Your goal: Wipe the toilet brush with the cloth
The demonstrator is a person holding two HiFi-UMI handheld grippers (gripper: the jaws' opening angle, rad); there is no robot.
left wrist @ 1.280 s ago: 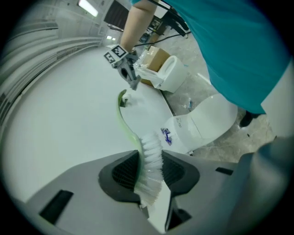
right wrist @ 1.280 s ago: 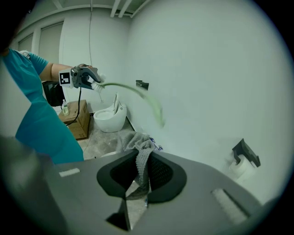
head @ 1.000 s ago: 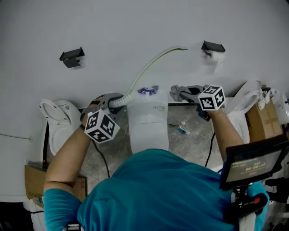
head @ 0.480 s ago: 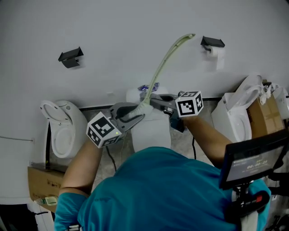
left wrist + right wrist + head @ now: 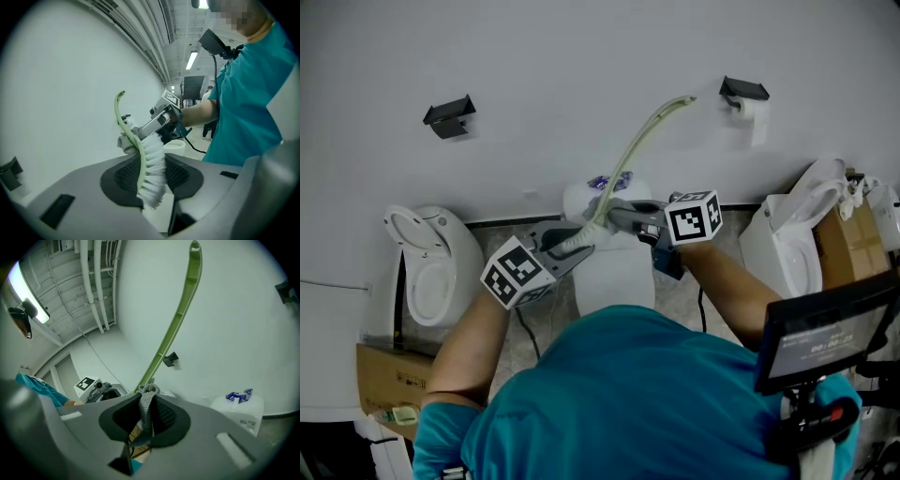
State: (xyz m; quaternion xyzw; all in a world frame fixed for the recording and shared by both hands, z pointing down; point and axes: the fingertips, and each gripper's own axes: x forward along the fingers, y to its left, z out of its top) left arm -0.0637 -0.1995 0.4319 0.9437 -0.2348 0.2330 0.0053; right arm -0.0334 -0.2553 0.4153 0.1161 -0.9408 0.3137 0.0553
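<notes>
The left gripper [image 5: 574, 244] is above the middle toilet [image 5: 614, 281], on the side toward the person's left arm. Its jaws are pressed on the head of the toilet brush [image 5: 642, 141]. In the left gripper view the white bristles [image 5: 153, 173] and the pale green spine sit between the two dark pads of the left gripper [image 5: 152, 177], which clamp them from both sides. From there the thin curved handle [image 5: 123, 117] rises up and away over the toilet, and its tip stands out against the white wall [image 5: 581, 75] behind the tank.

The right gripper [image 5: 614, 212] comes in over the same toilet from the other side, with its marker cube [image 5: 694, 217] facing up. Its jaws are closed on a grey cloth [image 5: 146, 409], a folded strip of which stands upright between the pads of the right gripper [image 5: 147, 417]. The bunched end of the cloth [image 5: 125, 141] touches the brush handle [image 5: 178, 319] just above the bristles, above the toilet's tank.

A small blue wrapper [image 5: 239, 395] lies on top of the tank [image 5: 243, 416]. On the wall above and to the right of the toilet hangs a paper roll [image 5: 757, 117].
</notes>
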